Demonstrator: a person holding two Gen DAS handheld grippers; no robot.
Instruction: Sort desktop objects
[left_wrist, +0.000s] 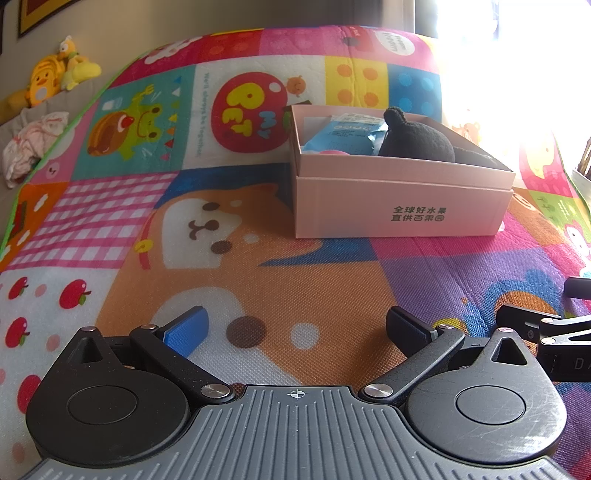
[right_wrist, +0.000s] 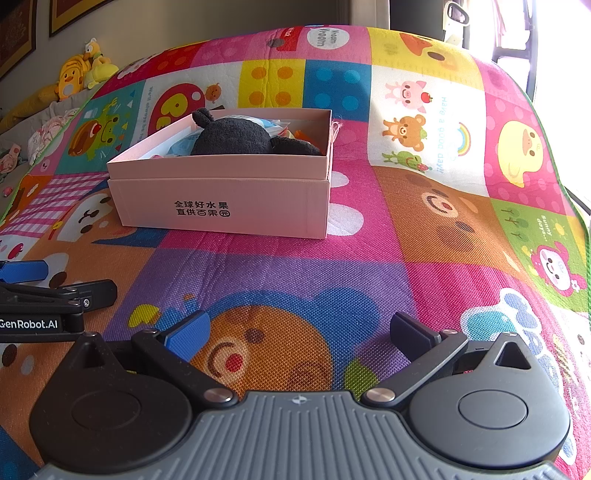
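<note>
While both tools sit low over the cartoon play mat (right_wrist: 369, 258), neither grips anything: left tool (left_wrist: 295, 328) w/ fingers spread wide, right tool (right_wrist: 299, 332) likewise wide apart, empty mat btwn the pads. Pink box (right_wrist: 221, 199) stands on the mat ahead, lid off, printed text on its front wall. Inside: black plush toy (right_wrist: 236, 138) against the near wall, blue packet (left_wrist: 340, 138) beside it. Yellow plush toys (left_wrist: 55, 74) sit well apart, off the mat's far left edge.
</note>
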